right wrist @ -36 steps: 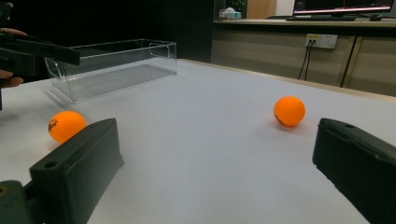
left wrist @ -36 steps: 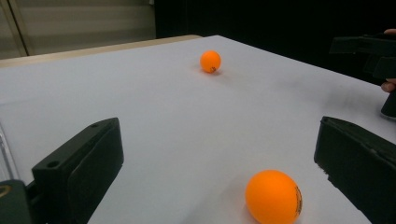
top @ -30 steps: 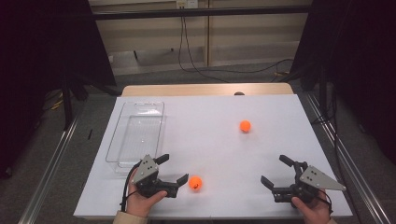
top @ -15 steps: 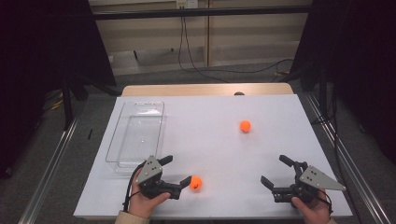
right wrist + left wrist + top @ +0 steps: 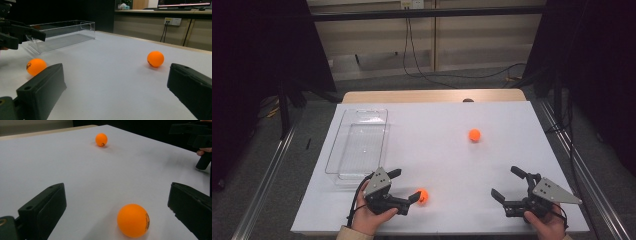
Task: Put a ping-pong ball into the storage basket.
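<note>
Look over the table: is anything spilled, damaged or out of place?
Nothing stands out. Two orange balls, one near the left tool at and one farther off, lie loose on the white table; the clear tray sits upright and intact.

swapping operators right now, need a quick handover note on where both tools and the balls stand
Left tool: open, low at the near left of the table, jaws either side of the near orange ball but not closed on it; in the high view one jaw tip is at the ball.
Right tool: open, holding nothing, at the near right.
Far orange ball: loose on the table, right of centre.
Clear tray: at the left edge, nothing in it.
Done: nothing gripped or placed so far.
Left: probably close on the near ball, move it to the tray, then the far ball likewise.
</note>
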Action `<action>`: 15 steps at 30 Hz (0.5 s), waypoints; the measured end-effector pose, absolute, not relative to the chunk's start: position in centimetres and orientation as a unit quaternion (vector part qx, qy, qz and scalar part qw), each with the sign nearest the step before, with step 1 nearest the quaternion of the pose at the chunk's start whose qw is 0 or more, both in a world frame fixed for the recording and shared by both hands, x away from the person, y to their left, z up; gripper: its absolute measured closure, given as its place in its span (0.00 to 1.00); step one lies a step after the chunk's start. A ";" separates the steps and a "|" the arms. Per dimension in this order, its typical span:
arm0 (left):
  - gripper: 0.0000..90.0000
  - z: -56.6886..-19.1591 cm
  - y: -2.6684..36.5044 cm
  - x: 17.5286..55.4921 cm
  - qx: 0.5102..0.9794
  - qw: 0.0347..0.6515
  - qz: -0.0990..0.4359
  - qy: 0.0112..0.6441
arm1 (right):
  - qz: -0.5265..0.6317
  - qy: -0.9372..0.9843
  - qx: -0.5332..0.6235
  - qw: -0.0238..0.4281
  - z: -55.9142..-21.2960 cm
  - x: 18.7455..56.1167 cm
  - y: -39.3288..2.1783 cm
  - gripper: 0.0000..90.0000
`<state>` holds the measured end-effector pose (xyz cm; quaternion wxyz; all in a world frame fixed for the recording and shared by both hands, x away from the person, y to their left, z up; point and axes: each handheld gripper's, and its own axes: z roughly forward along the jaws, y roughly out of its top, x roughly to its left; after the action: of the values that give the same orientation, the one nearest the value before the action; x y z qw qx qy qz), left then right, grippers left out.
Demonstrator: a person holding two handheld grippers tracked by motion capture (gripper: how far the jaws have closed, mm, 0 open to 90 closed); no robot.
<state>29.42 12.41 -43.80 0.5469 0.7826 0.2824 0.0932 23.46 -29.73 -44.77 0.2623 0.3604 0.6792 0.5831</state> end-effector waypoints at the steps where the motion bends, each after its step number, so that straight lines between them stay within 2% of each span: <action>1: 0.02 -43.8 12.4 29.4 0.784 0.545 0.092 0.282 | 0.583 0.679 0.360 0.262 -44.8 23.5 -29.7 0.01; 15: 0.03 -44.2 11.9 29.5 0.798 0.528 0.074 0.281 | 0.582 0.680 0.359 0.263 -44.8 23.5 -29.7 0.01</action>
<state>29.49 11.87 -44.19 0.5279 0.7981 0.2808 0.0742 23.45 -29.71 -44.77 0.2631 0.3594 0.6801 0.5823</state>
